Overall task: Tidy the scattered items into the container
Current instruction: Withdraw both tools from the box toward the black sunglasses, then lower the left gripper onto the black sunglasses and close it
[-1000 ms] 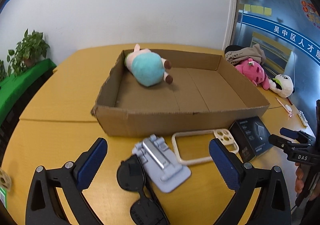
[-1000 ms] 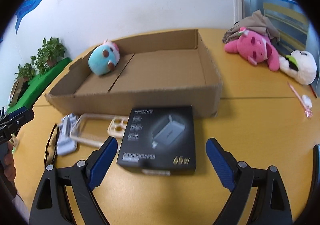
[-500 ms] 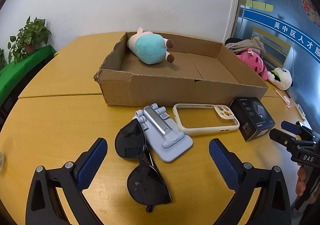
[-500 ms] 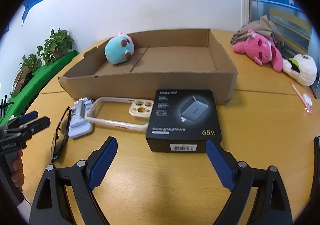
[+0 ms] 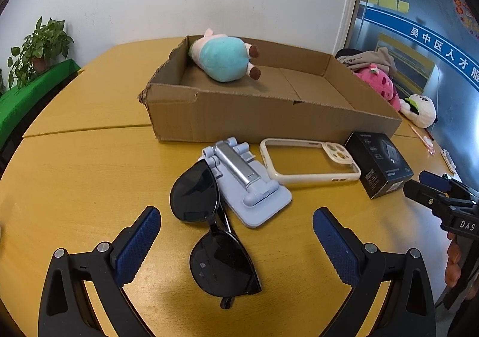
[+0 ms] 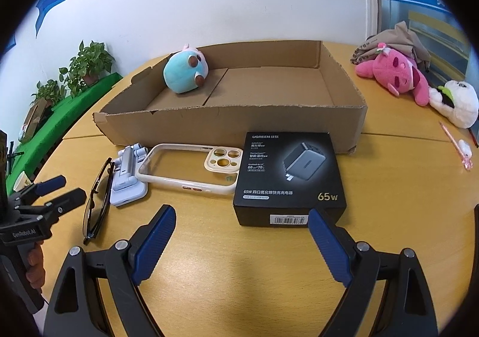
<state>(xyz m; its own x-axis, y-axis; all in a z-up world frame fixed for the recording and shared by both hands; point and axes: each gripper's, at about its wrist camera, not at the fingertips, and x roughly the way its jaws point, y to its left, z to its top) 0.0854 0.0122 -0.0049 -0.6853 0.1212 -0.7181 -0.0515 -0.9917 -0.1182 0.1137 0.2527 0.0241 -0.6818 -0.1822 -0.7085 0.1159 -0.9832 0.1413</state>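
A: Left wrist view. Cardboard box (image 5: 269, 115) at frame centre holds only the teal plush (image 5: 223, 60), upper left corner of the box. Sunglasses (image 5: 209, 232), phone stand (image 5: 248, 184), phone case (image 5: 308, 164) and charger box (image 5: 378, 167) all lie on the table (image 5: 74, 187) below it. Left gripper (image 5: 236, 250) released, sunglasses between its jaws, not pinched

B: Right wrist view. Same count: one in, four out. Right gripper (image 6: 241, 242) spread wide, empty, charger box (image 6: 289, 176) just above it. Early stage, I judge
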